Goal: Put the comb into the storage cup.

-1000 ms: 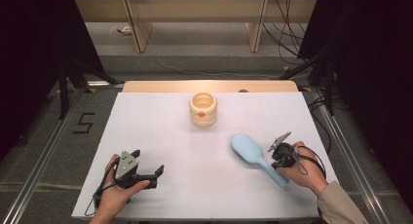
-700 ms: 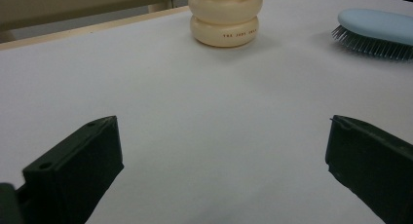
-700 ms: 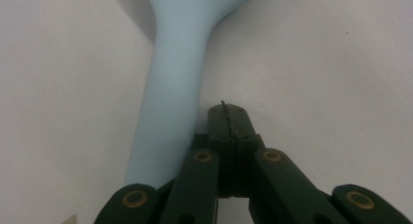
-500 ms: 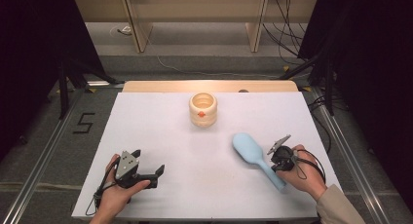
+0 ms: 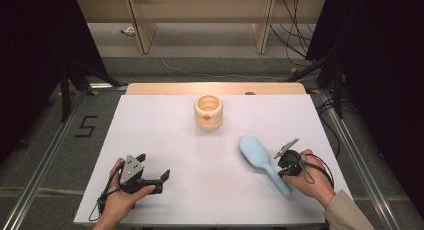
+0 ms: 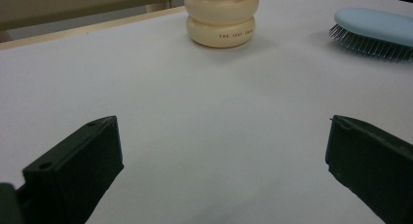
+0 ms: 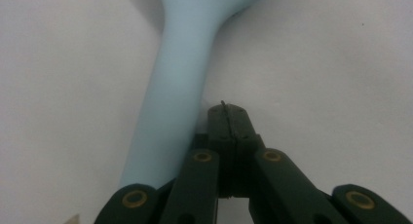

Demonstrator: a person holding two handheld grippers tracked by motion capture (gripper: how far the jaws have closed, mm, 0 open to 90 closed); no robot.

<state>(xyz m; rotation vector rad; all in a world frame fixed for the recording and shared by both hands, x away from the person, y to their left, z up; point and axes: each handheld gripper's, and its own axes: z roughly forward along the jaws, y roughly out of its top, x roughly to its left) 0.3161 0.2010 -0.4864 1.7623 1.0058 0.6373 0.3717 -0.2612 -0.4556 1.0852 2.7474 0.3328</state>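
Your white table [image 5: 165,135] carries a cream ringed pot [image 5: 208,112] at the far centre and a pale blue hairbrush [image 5: 263,162] near your right side, bristles down. The brush's long axis runs diagonally: head toward the table's middle, handle toward the near right edge and your right hand [image 5: 312,182].

Your right gripper [image 7: 229,114] sits just beside that handle, jaws pressed together with nothing between them; in the right gripper view the handle [image 7: 178,102] lies immediately to the left of the closed tips, running roughly parallel to them. To take it you would likely need to open and shift sideways across the handle.

Your left gripper [image 5: 152,175] rests well apart on the near left, jaws wide and empty.
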